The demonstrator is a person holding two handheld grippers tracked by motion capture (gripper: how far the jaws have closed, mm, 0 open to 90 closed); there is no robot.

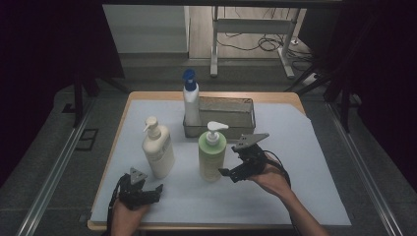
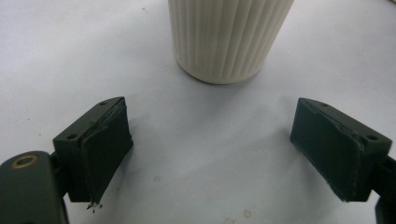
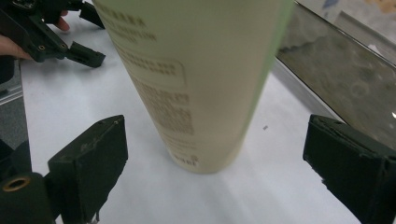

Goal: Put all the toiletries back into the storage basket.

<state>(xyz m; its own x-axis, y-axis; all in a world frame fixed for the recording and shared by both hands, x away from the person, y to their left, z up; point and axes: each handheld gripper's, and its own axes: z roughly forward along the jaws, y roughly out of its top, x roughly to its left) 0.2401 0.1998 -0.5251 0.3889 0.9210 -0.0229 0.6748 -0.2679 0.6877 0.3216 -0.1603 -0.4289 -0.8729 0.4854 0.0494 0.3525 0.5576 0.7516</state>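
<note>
Jaws of the right gripper (image 1: 227,173) stand spread beside the green bottle (image 1: 212,155) at frame center, gripping nothing.

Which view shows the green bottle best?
The high view: the whole green bottle shows upright with its white pump, just left of the right tool. The right gripper view gives a blurred close-up of its lower body and label. The left gripper view faces the cream bottle.
</note>
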